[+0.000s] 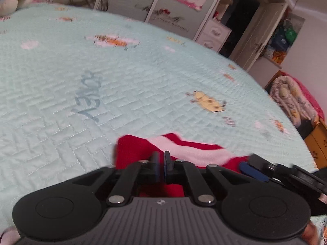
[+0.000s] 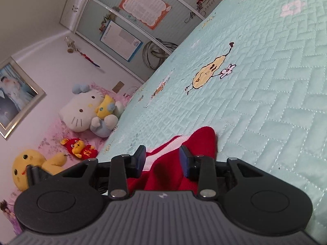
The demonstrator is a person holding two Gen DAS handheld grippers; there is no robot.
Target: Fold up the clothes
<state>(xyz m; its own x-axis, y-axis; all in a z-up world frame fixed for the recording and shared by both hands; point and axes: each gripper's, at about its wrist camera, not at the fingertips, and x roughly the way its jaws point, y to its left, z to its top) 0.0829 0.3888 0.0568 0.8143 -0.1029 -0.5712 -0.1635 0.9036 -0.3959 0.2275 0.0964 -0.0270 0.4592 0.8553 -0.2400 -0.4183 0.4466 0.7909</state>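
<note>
A red knitted garment [image 1: 141, 149] with white stripes [image 1: 184, 145] lies bunched on the mint quilted bedspread [image 1: 102, 85], right in front of both grippers. My left gripper [image 1: 161, 159] has its fingers pressed nearly together over the garment's near edge, and red cloth shows beneath them. In the right wrist view the red garment [image 2: 202, 140] pokes up between the spread fingers of my right gripper [image 2: 163, 155], which stands open around a fold. The right gripper [image 1: 255, 167] also shows at the right of the left wrist view, close beside the left one.
The bedspread [image 2: 265, 81] stretches far ahead. Plush toys [image 2: 81, 112] sit at the head of the bed. Wardrobe doors [image 1: 163, 4] stand beyond the far edge. A folded duvet [image 1: 292, 98] and a wooden cabinet [image 1: 318, 143] are at the right.
</note>
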